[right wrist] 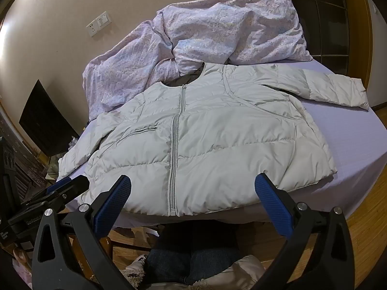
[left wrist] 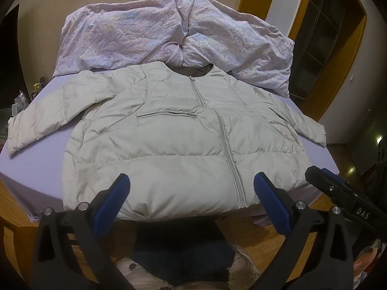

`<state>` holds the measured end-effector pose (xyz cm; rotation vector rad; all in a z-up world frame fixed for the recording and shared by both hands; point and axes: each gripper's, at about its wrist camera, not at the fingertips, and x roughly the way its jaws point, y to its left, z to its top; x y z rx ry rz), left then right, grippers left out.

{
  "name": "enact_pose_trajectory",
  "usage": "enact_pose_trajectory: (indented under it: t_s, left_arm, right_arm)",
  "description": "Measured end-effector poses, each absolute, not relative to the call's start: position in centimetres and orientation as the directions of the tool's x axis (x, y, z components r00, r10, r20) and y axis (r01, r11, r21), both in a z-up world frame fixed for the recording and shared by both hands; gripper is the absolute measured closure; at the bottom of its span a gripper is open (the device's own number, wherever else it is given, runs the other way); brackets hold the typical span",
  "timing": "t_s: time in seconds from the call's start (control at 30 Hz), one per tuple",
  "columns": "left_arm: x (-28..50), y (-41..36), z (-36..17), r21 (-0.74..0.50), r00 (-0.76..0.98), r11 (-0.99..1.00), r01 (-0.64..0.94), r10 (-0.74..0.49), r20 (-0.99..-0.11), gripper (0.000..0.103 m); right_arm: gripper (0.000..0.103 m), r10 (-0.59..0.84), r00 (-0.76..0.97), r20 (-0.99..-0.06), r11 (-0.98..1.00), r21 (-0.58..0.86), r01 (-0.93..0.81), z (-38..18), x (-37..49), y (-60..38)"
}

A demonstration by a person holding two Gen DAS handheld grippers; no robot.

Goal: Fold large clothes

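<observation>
Looking through the left wrist view, the left gripper point(left wrist: 191, 184) hangs with its jaws spread wide and nothing between the pads, pitched down toward the near hem of a pale puffer jacket point(left wrist: 174, 140). That jacket lies front-up and zipped on the lilac sheet of the bed point(left wrist: 29, 166), its hem just ahead of and partly framed between the jaws, the zipper point(left wrist: 229, 159) running away slightly toward the right-hand jaw, and both sleeves stretched out beyond either jaw. It should prove light, soft and springy, with a slick shell that may slide on itself and puff back open, so a pinch through a seamed edge, at a hem corner or a sleeve cuff, looks safer than a bite into the padded middle. A crumpled floral duvet point(left wrist: 150, 31) sits past the collar, well beyond the jaws. Turning to the right wrist view, the right gripper point(right wrist: 192, 184) is likewise fully apart and empty, with the jacket point(right wrist: 217, 140) ahead of it, the hem between the jaws and the zipper point(right wrist: 173, 169) nearer the left-hand jaw. One sleeve point(right wrist: 333, 89) reaches far out past the right-hand jaw; the left gripper point(right wrist: 65, 188) shows just outside the other.
</observation>
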<state>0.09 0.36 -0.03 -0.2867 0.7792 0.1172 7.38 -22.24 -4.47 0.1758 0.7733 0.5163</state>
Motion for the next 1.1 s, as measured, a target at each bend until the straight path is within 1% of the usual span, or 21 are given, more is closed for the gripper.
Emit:
enact_pose_trajectory:
  t_s: [1.1]
  left_arm:
    - [-0.02, -0.02, 0.01, -0.205, 0.707, 0.956, -0.209, 0.003, -0.707, 0.002]
  right_arm:
    - [0.001, 0.510, 0.597, -0.620, 0.860, 0.339, -0.382, -4.45, 7.43, -22.01]
